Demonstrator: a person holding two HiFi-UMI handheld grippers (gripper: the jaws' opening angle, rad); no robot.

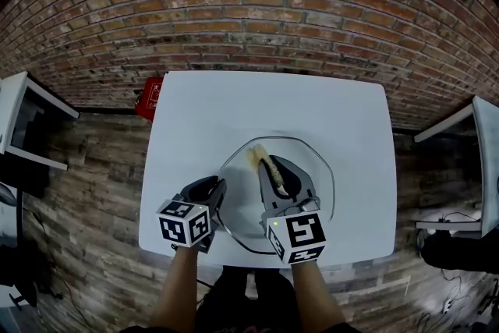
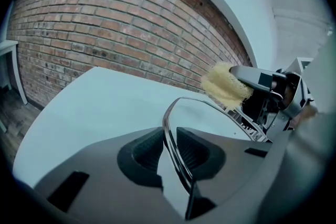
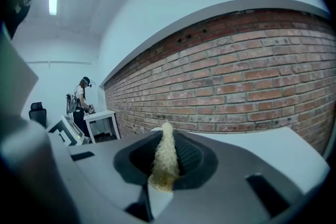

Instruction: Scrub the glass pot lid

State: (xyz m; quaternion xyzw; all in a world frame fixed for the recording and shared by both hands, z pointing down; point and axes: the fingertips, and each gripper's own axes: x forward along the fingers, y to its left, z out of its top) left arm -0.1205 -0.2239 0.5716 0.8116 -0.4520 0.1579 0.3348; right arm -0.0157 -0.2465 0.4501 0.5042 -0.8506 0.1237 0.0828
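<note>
The glass pot lid (image 1: 316, 171), round with a metal rim, is over the near middle of the white table (image 1: 203, 113). My left gripper (image 1: 216, 189) is shut on its near-left rim. In the left gripper view the rim (image 2: 169, 118) runs edge-on between the two pads. My right gripper (image 1: 270, 170) is over the lid, shut on a yellow sponge (image 1: 258, 158). The sponge (image 3: 165, 157) stands squeezed between its jaws in the right gripper view. From the left gripper view the sponge (image 2: 226, 85) sticks out beyond the lid's far rim.
A brick wall (image 1: 249, 4) runs behind the table. A red object (image 1: 152, 96) sits on the floor at the table's far-left corner. Other white tables stand at left (image 1: 23, 121) and right (image 1: 477, 160). A person (image 3: 81, 99) stands far off by a small table.
</note>
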